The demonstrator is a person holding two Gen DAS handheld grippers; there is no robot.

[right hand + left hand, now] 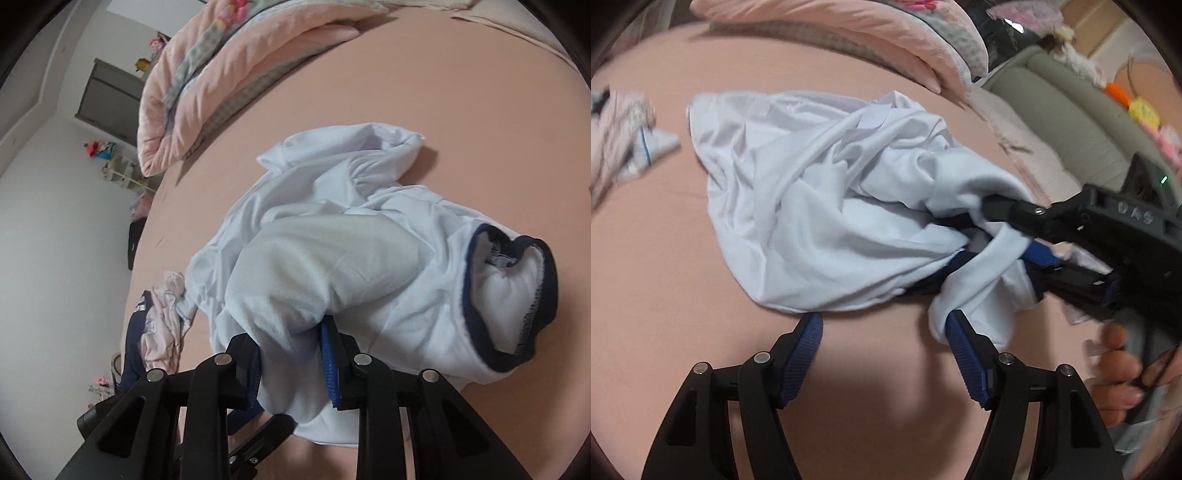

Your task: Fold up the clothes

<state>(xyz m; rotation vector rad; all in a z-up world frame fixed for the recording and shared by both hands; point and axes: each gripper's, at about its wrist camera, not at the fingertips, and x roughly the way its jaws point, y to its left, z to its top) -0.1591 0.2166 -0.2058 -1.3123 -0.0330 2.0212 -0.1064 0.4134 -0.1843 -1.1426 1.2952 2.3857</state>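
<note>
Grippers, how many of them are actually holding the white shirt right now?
1. The right gripper has a bunch of the white shirt pinched between its fingers. The left gripper is open at the shirt's near edge, one pad touching cloth, not clamping.

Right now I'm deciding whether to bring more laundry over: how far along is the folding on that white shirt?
Barely begun. Done: nothing looks folded; the white shirt lies bunched on the pink bed sheet. In hand: the right gripper is shut on a fold of it, while the left gripper is open at its near edge. Left: spreading it flat, folding it, then the crumpled pink garment nearby.
</note>
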